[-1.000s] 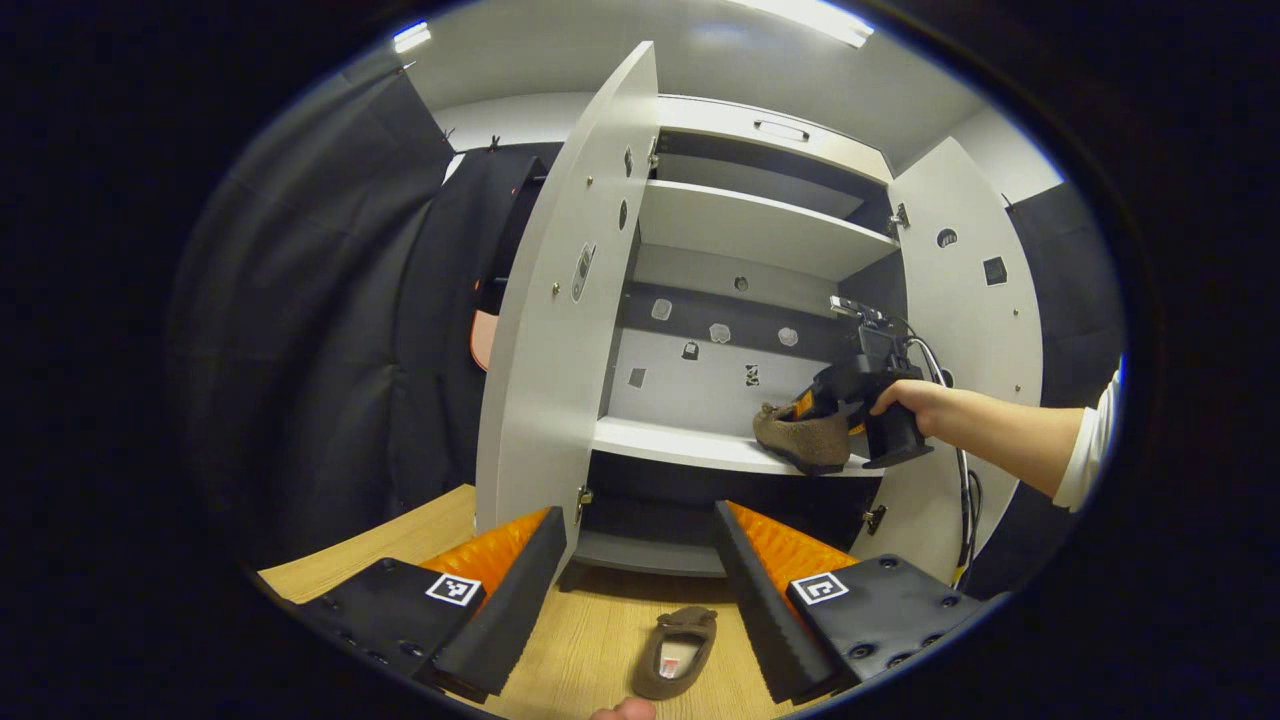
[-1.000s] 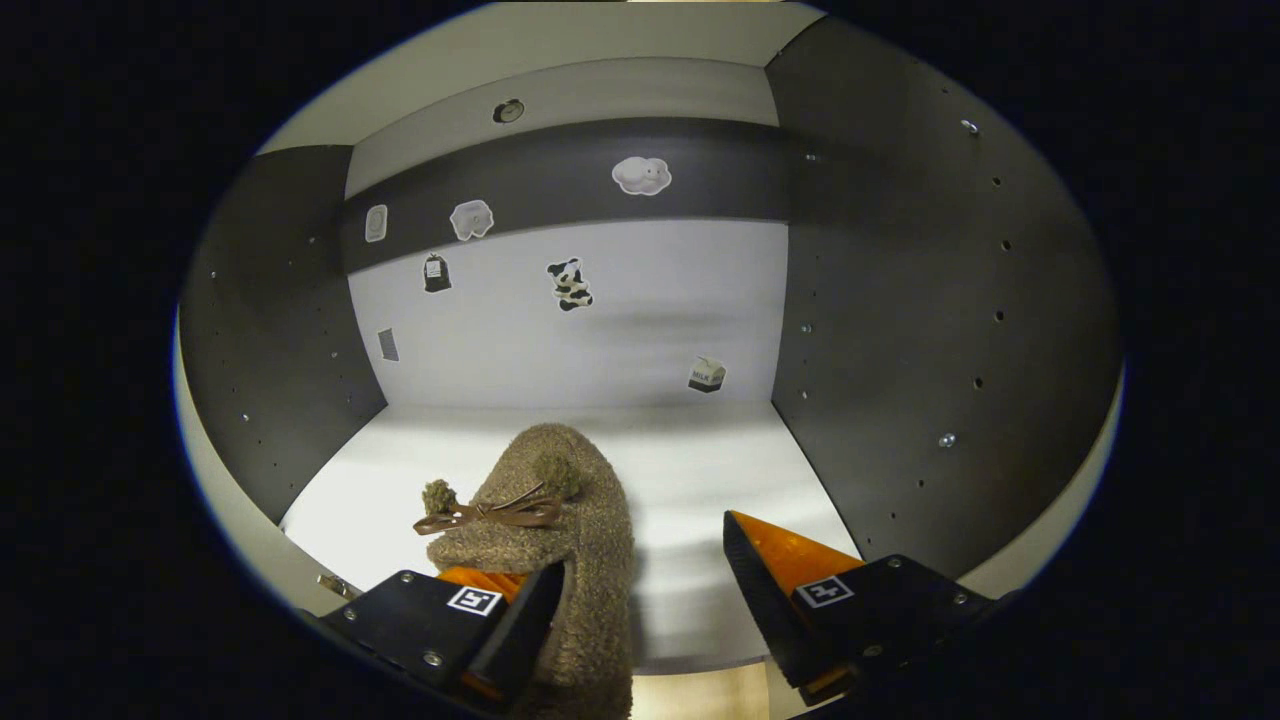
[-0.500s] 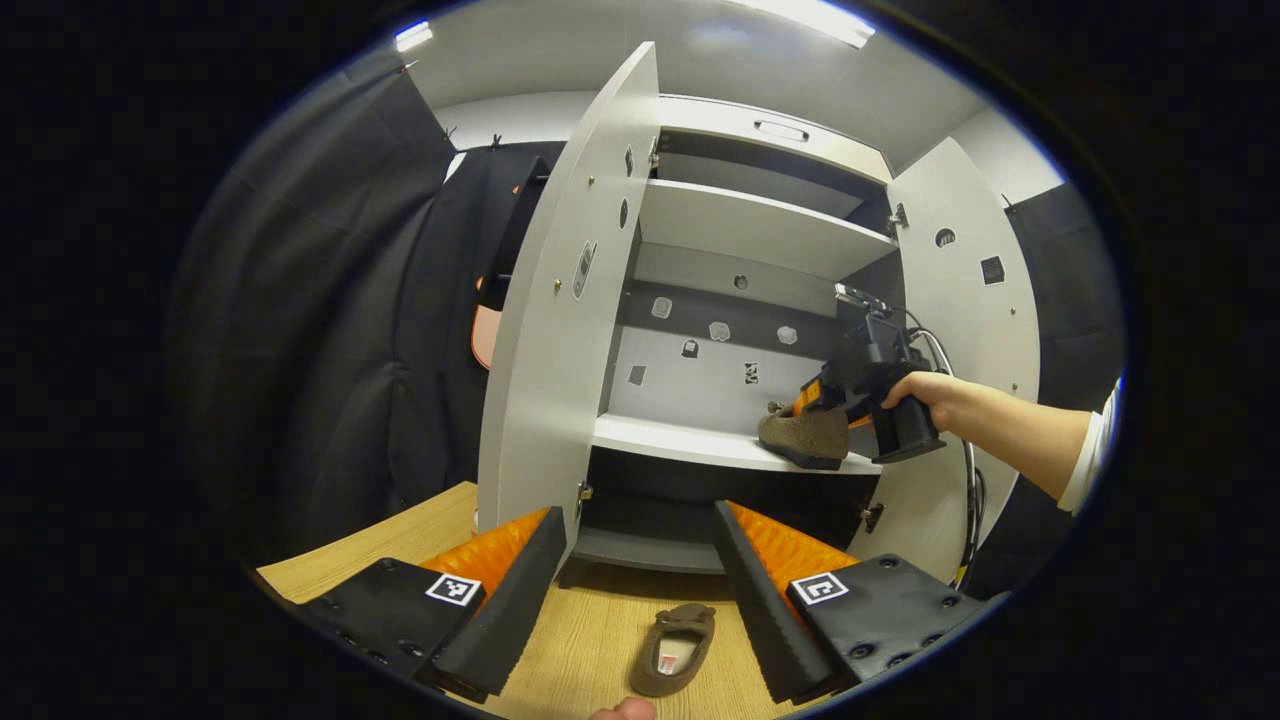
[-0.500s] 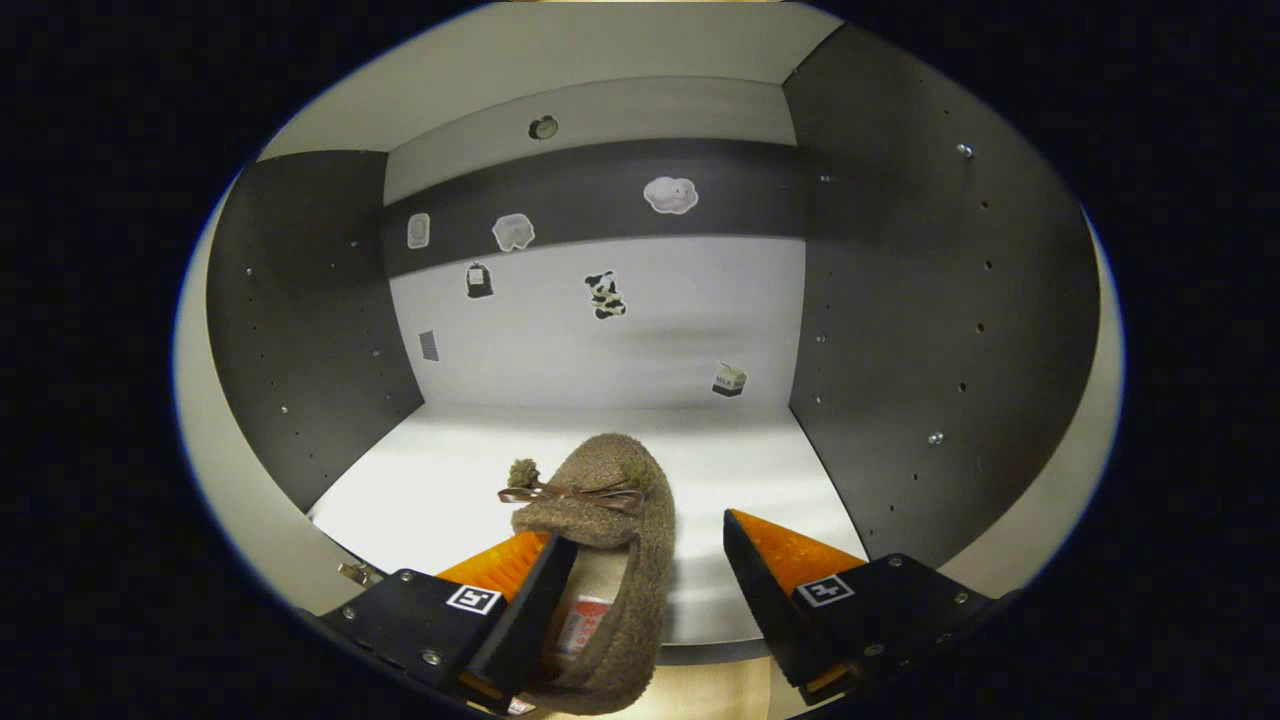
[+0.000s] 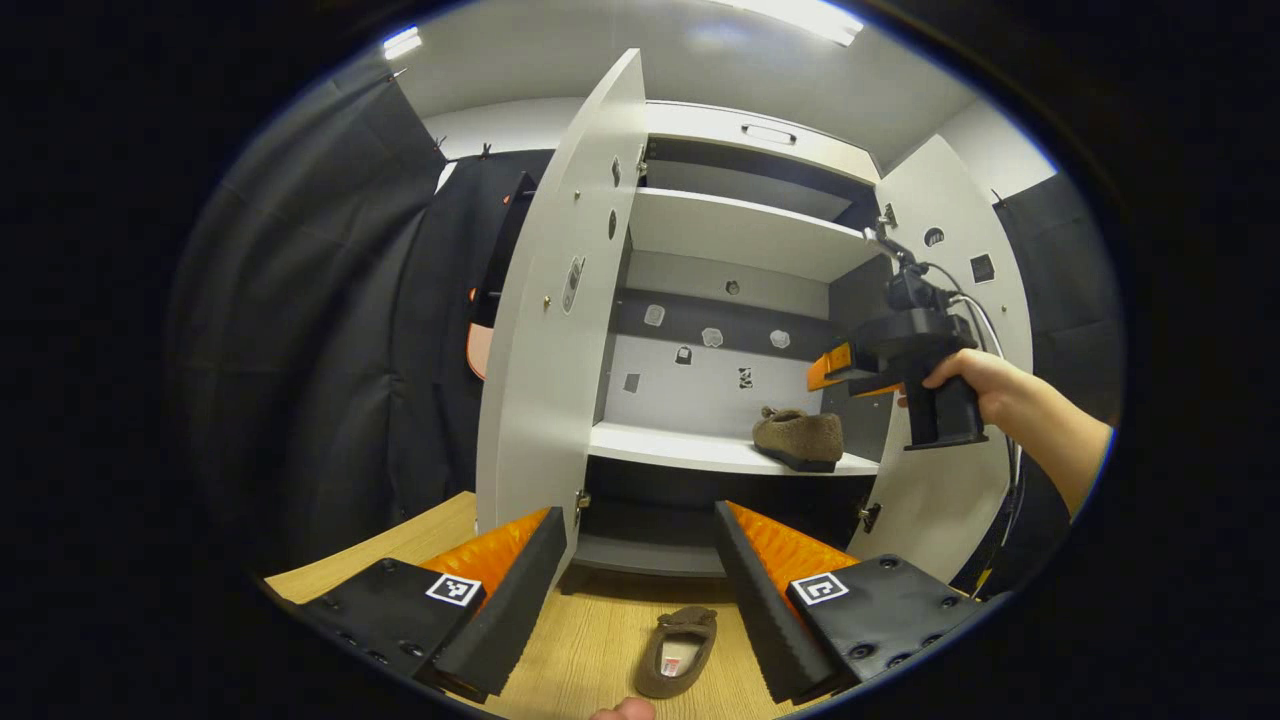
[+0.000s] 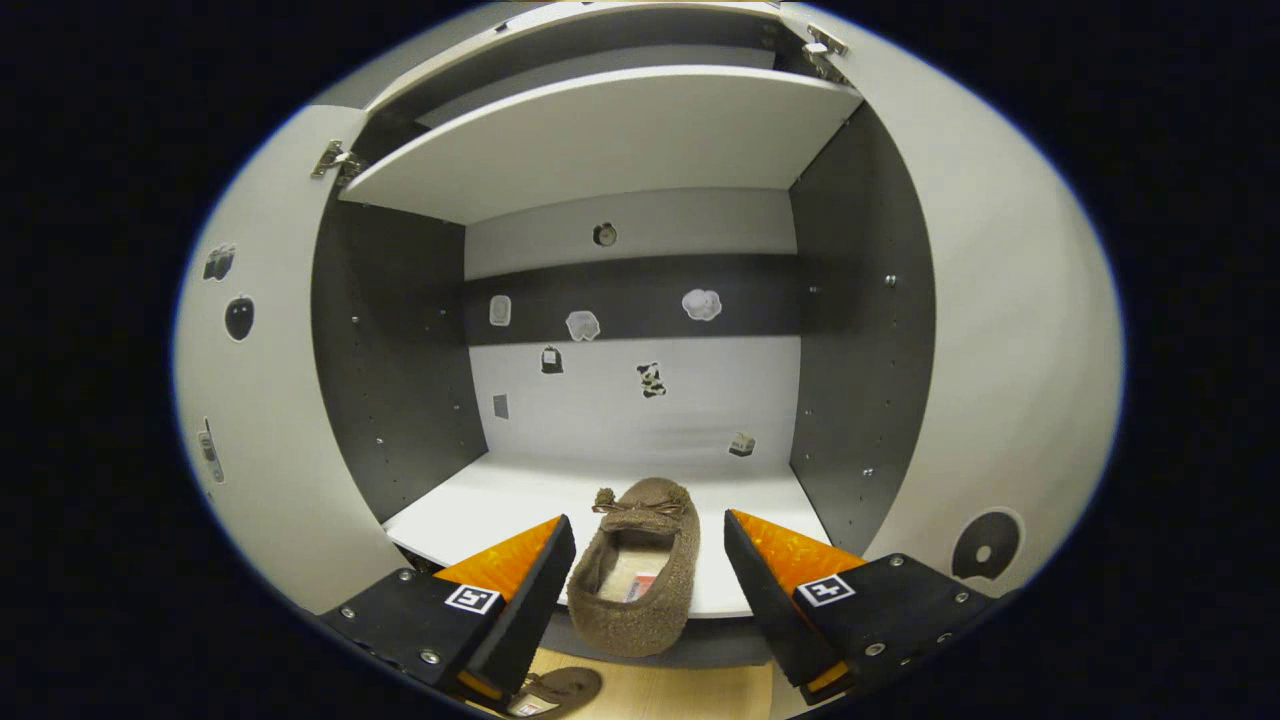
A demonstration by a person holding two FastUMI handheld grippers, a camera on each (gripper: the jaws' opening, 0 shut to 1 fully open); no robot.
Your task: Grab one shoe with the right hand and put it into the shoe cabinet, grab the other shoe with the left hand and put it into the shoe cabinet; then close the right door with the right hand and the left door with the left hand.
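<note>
**Item: shoe cabinet (image 5: 740,230), both doors open.** Landmark for all entries below.

- **First shoe (image 6: 637,570)**: lies on the cabinet's middle shelf (image 5: 690,448), toward the right-hand side wall, heel at the front edge and slightly overhanging it, toe with bow pointing into the cabinet. Free of either gripper. In the left gripper view it shows at (image 5: 797,438).
- **Right gripper (image 6: 648,570)**: out in front of the cabinet, level with the middle shelf; fingers spread wide, holding nothing, the first shoe framed between them but apart from both. From the left gripper view it sits just above and right of that shoe (image 5: 835,370), in a person's hand (image 5: 975,380).
- **Second shoe (image 5: 677,652)**: on the wooden floor (image 5: 580,650) in front of the cabinet's base, opening up, long axis running toward the cabinet, toe nearest it.
- **Left gripper (image 5: 640,590)**: low, in front of the cabinet, fingers wide apart, empty. The second shoe lies ahead of and below the fingers, between their lines, nearer the right-hand one.
- **Left door (image 5: 560,330)** and **right door (image 5: 950,500)**: swung outward.

**Assessment:** first placement appears done. The left gripper is much the nearer to the second shoe; the shoe's long axis lies roughly along the approach, so the fingers would likely close across its width.
</note>
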